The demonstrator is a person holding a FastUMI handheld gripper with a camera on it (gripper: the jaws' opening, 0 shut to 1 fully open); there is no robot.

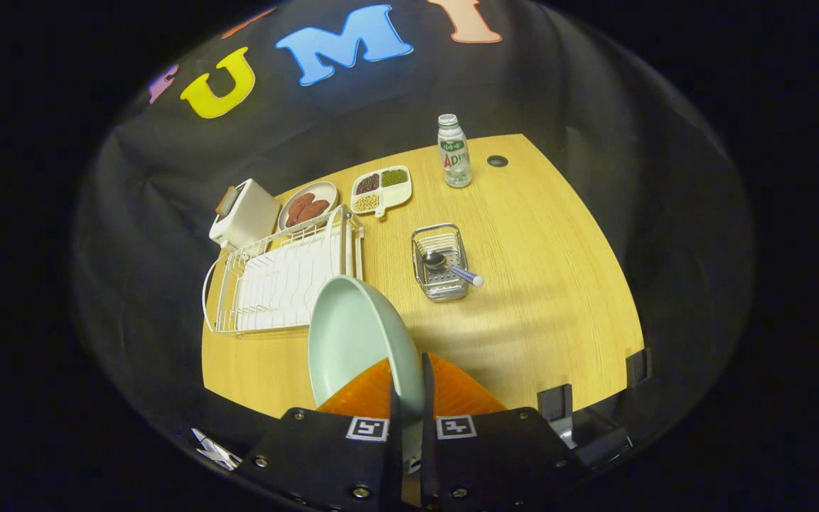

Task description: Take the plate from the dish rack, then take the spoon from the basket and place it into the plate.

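The bottle (454, 151) well beyond the gripper (409, 398) carries a green-and-white label whose print is too small to read. Each finger mount bears a square black-and-white marker without legible text.

light: bright on table (523, 284); surroundings dim; shadows soft; edges fisheye-bent; focus sharp

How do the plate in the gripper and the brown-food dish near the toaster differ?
The plate is pale green, bare, held on edge between the gripper's fingers, above the table. The brown-food dish lies flat beyond the dish rack, beside the toaster, and carries food. Both look round.
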